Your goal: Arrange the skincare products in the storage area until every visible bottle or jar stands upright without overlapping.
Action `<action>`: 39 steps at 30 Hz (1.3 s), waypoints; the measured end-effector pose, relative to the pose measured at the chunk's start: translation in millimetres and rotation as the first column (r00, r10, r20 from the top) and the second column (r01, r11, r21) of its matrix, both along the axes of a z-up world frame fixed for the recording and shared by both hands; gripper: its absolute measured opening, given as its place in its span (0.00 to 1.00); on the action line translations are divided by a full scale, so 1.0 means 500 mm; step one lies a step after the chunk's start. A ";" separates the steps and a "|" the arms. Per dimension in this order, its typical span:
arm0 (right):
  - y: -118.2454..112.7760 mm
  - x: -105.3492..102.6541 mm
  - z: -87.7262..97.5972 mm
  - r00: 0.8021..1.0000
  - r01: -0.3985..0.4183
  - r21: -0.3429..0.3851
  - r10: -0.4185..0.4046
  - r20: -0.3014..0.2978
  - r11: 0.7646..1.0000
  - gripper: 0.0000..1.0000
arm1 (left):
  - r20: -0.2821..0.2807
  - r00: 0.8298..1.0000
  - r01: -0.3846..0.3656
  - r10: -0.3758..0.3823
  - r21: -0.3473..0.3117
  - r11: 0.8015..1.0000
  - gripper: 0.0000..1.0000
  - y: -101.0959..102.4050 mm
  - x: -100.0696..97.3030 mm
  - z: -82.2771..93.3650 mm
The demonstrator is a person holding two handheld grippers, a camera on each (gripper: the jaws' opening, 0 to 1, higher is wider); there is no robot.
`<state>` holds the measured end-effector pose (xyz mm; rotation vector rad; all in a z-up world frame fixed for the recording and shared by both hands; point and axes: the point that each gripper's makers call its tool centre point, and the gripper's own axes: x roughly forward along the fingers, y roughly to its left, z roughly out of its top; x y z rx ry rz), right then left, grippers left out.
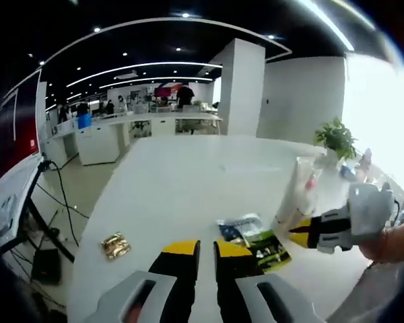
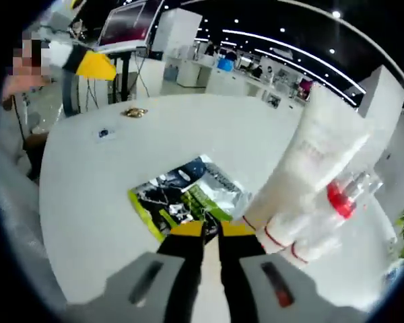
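A white squeeze tube (image 2: 308, 176) and a clear red-capped bottle (image 2: 337, 208) are seen upright together, just beside flat glossy sachets (image 2: 188, 195) on the round white table (image 2: 81, 202). Both tongs are together, clamping nothing; arranging seems hardly begun.

The left gripper (image 1: 198, 250) hung low over the near table edge, its jaws nearly together with nothing between them. The right gripper (image 2: 211, 230) likewise had its jaws nearly closed, empty. A hand (image 1: 397, 243) held it at right.
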<state>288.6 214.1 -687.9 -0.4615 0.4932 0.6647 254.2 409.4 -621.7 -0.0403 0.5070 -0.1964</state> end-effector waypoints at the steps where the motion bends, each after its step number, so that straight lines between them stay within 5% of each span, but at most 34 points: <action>1: -0.002 -0.006 0.010 1.000 -0.003 0.019 0.003 -0.003 1.000 0.10 | 0.005 0.999 -0.034 0.034 -0.001 0.999 0.09 0.018 -0.014 0.001; 12: -0.109 -0.073 0.090 0.999 0.043 0.107 -0.041 -0.021 0.993 0.17 | 0.009 0.993 -0.116 0.116 -0.010 0.993 0.09 0.088 -0.105 -0.009; 16: -0.105 -0.092 0.127 1.000 0.001 0.168 0.005 -0.031 0.986 0.19 | -0.004 0.990 -0.140 0.140 -0.043 0.989 0.09 0.094 -0.126 -0.018; 23: -0.057 -0.104 0.252 0.996 -0.089 0.365 0.082 0.035 0.927 0.27 | -0.045 0.989 -0.140 0.138 -0.056 0.989 0.10 0.087 -0.156 -0.051; 32: -0.074 -0.088 0.345 0.993 -0.103 0.337 0.079 0.084 0.936 0.29 | -0.063 0.990 -0.129 0.125 -0.060 0.990 0.11 0.079 -0.170 -0.065; 39: -0.046 -0.080 0.459 0.984 -0.171 0.426 0.130 0.125 0.888 0.29 | -0.054 0.988 -0.149 0.145 -0.076 0.986 0.11 0.094 -0.166 -0.057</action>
